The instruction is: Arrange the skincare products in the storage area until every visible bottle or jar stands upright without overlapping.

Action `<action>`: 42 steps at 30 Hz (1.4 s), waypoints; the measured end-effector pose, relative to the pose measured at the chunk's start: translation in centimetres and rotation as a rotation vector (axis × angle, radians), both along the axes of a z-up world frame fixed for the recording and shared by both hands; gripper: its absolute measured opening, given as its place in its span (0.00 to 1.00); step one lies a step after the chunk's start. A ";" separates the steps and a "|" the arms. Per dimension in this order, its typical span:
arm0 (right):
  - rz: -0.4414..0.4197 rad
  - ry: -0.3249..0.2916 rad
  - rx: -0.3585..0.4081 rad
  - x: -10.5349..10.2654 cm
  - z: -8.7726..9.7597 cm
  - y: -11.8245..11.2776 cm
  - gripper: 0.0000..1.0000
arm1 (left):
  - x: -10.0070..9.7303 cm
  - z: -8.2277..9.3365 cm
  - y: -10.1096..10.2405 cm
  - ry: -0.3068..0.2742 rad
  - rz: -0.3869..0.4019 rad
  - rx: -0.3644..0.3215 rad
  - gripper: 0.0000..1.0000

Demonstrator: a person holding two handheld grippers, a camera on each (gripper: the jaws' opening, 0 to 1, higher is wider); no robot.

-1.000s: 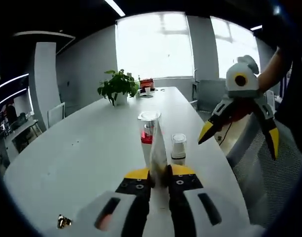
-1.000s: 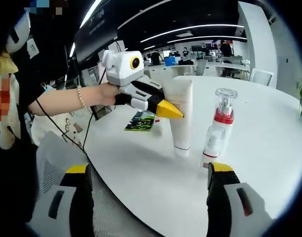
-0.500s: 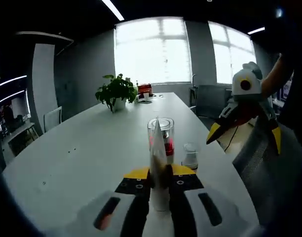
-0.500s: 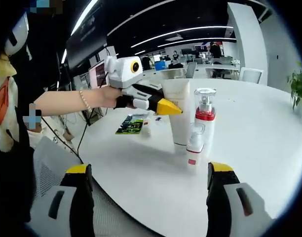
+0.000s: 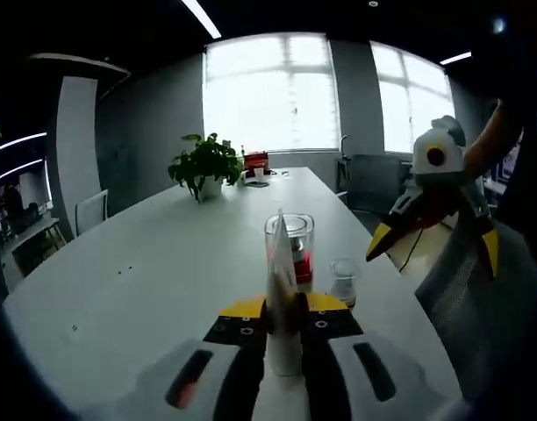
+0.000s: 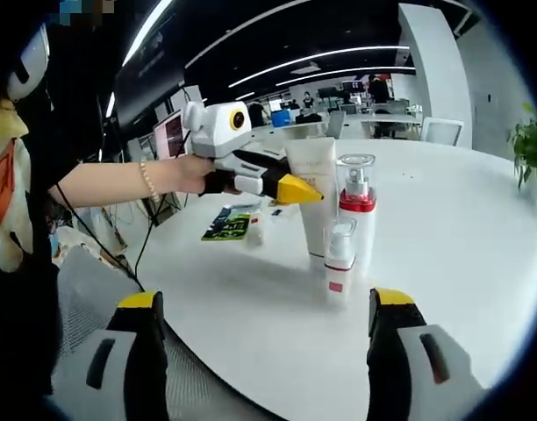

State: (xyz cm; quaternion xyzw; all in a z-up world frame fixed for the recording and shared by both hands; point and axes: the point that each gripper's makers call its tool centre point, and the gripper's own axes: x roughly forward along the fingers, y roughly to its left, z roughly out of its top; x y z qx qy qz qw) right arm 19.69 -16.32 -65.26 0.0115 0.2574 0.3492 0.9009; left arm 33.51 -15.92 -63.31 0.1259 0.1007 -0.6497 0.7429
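the white tube (image 6: pixel 315 200) is held clenched in the left hand-held gripper (image 6: pixel 299 190), long axis upright, cap down on the counter (image 6: pixel 444 237), just behind the pump bottle (image 6: pixel 356 210). the right hand-held gripper (image 6: pixel 260 351) is released, well short of it.

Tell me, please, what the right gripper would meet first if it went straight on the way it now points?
Probably the small white bottle with a clear cap, standing between the right gripper jaws' lines, nearest. Behind it stand the red-collared pump bottle and white tube. Depth is uncertain.
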 end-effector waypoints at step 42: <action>0.042 -0.107 0.048 1.1 3.3 0.9 0.96 | -3.2 -0.1 7.4 0.230 0.277 0.077 0.67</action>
